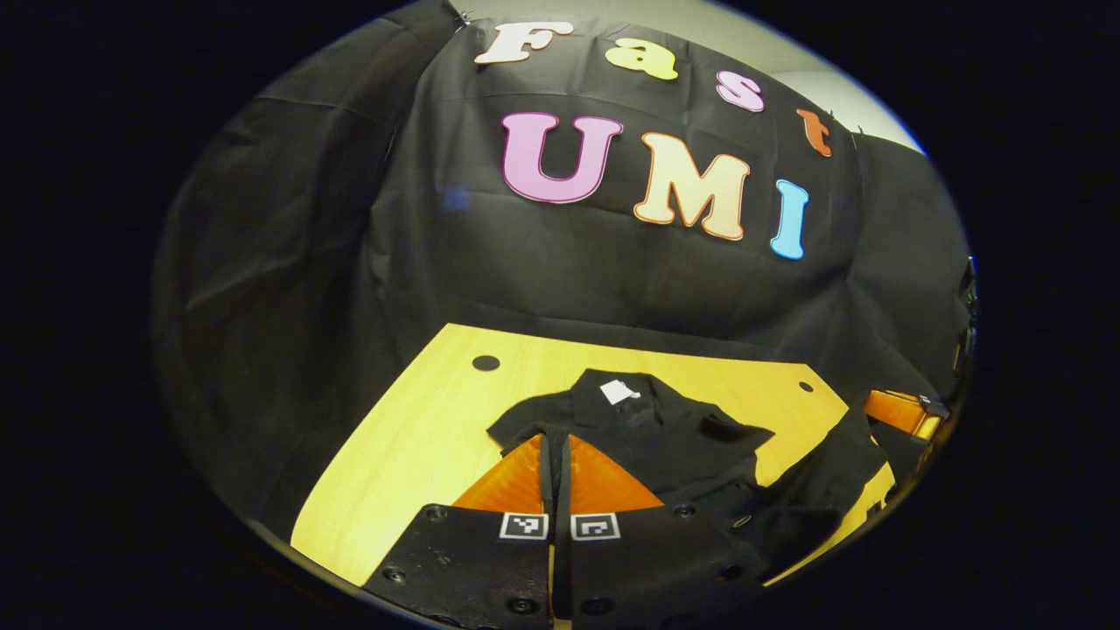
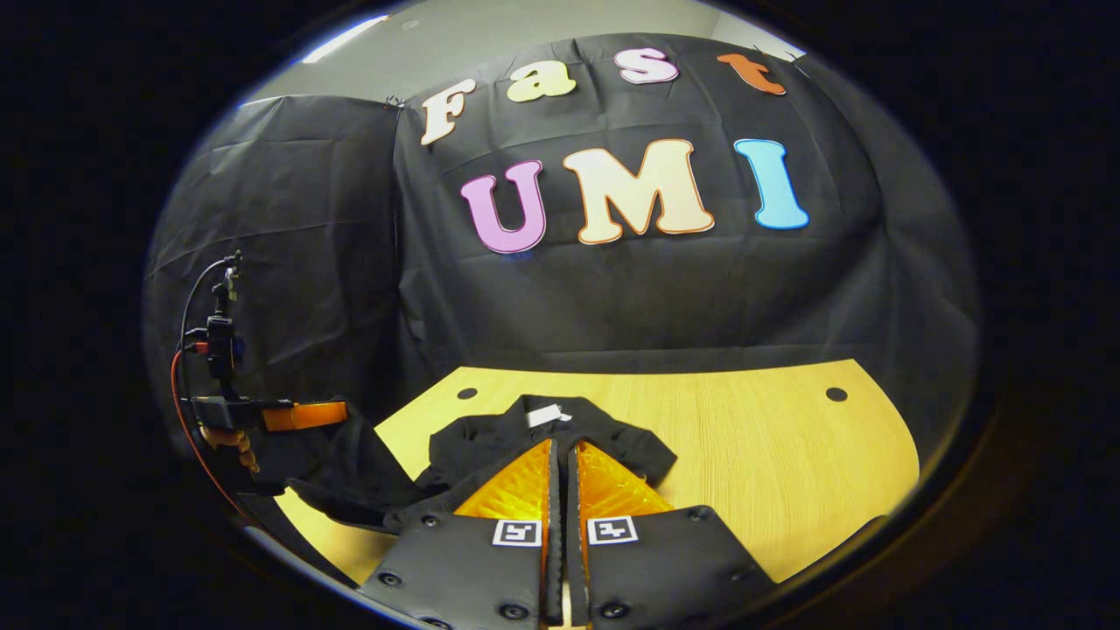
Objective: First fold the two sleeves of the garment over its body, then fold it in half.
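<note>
While the black shirt (image 1: 647, 429) lies on the yellow table (image 1: 420, 420), the left claw (image 1: 555, 442) sits clenched just above the shirt's near edge, fingers pressed together with no cloth seen between them. A white tag (image 1: 619, 391) shows at the collar, farther ahead. Over in the right gripper view, the right claw (image 2: 563, 448) is clenched too, with the shirt (image 2: 490, 437) straight ahead and below.
</note>
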